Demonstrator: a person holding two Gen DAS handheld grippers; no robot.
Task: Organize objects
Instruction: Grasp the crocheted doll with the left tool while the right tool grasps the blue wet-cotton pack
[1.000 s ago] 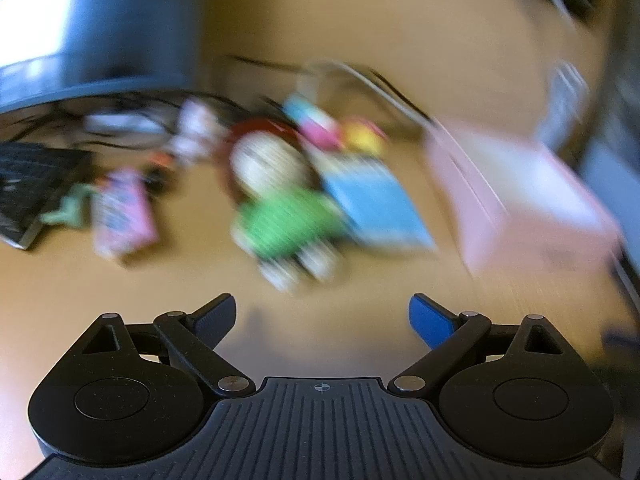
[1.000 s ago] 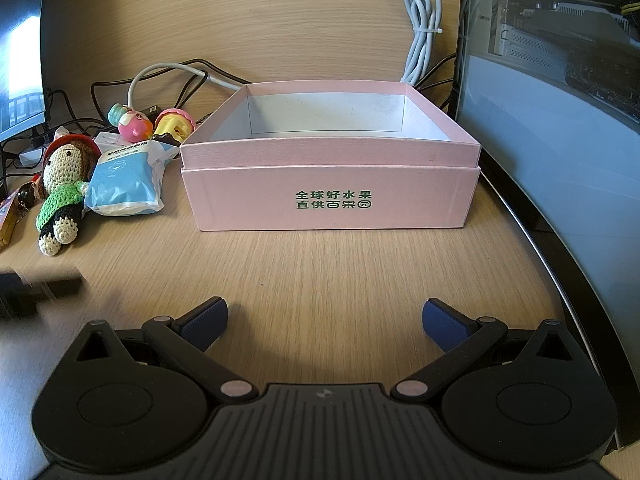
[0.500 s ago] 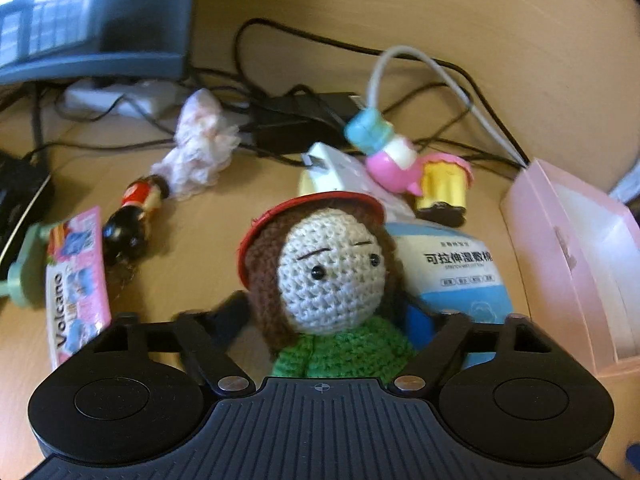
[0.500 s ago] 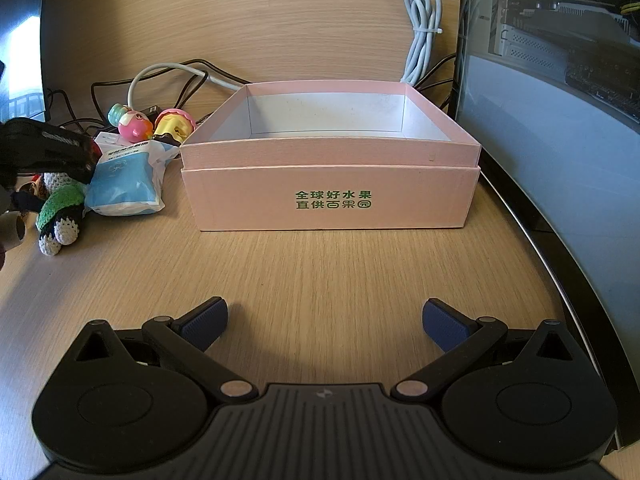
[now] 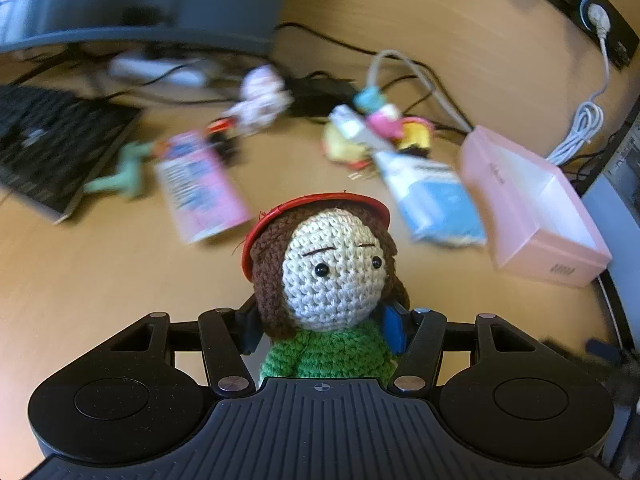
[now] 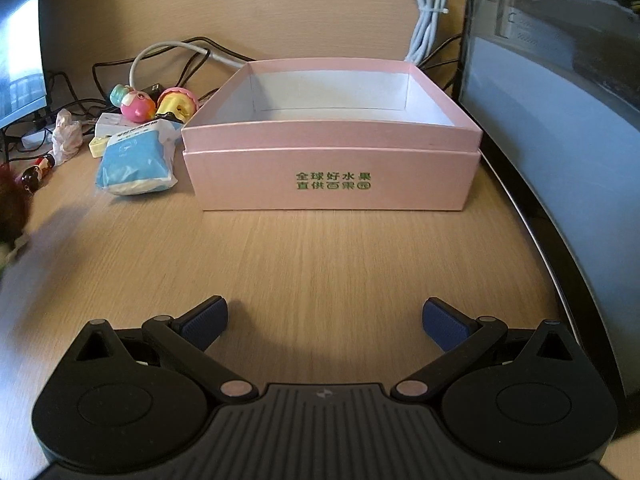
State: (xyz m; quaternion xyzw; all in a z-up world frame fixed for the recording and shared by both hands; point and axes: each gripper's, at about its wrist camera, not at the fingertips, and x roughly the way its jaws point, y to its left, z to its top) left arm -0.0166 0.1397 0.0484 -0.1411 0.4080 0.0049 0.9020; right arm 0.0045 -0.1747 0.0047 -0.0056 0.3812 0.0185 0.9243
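**Supervisor:** Report legible markings.

**Operator:** In the right wrist view I read two lines of green Chinese characters on the front wall of the pink box (image 6: 332, 168): 全球好水果 over 直供百果园. The blue pack (image 6: 134, 166) beside the box's left wall carries print, but it is too small for me to read. In the left wrist view the pink packet (image 5: 200, 192) is blurred, and I cannot read its lettering.

**Supervisor:** Left claw status.

**Operator:** My left claw (image 5: 320, 330) is closed on the doll (image 5: 332, 280). Its blue pads press the doll from both sides at neck height, just under the brown hair. The green sweater fills the gap between the fingers. The doll's head, with its red hat brim, stands upright above the claw, face toward the camera. The doll is off the counter (image 5: 100, 280), held above it, with the box ahead and to the right.

**Supervisor:** Right claw status.

**Operator:** My right claw (image 6: 324, 322) is spread wide and holds nothing. Its pads touch no object. It sits low over the counter, facing the box, which is well apart from it.

**Supervisor:** Box contents and surroundings.

**Operator:** I see only the white lining inside the box. Two round toys (image 6: 156, 104) lie behind the pack, near cables. A keyboard (image 5: 52, 144) lies at far left in the left wrist view.
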